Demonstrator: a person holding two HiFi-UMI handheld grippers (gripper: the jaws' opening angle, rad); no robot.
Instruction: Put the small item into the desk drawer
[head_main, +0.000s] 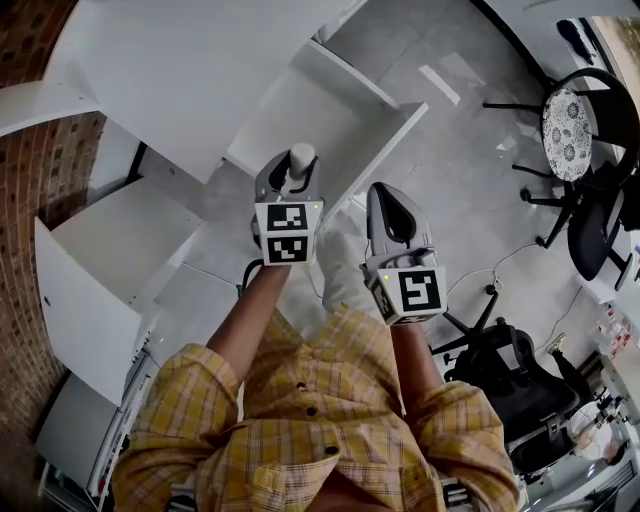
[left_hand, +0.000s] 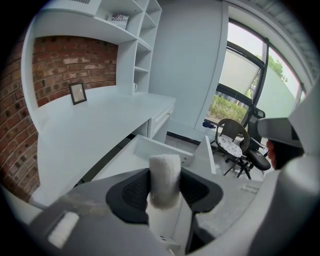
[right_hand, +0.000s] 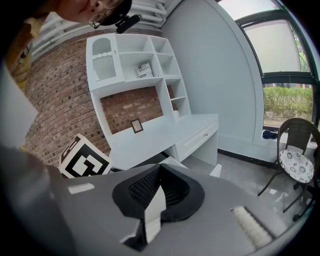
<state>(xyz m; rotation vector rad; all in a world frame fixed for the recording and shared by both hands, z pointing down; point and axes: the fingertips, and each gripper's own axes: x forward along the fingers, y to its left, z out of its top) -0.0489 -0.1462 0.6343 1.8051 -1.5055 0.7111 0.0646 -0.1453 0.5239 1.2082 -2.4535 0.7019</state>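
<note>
**Transport stage, item short of the open drawer.** The left gripper (left_hand: 165, 192) pinches the small item (left_hand: 165, 167), a white fuzzy roll, between its black pads. The roll stands upright and projects past the jaw tips, presumably so that it can fall clear once freed. In the head view it sits at frame centre, against the near edge of the open desk drawer (head_main: 372, 92), which juts from under the white desk (head_main: 190, 70) at upper left. The gripper is tipped downward toward the drawer's cavity, a pose suited to lowering the item in. The right gripper (head_main: 385, 205), just right of centre, has its jaws pressed together on nothing. It seems idle, held beside the left one and out of the drawer's way. Judged progress: carrying nearly done, release not yet made.
</note>
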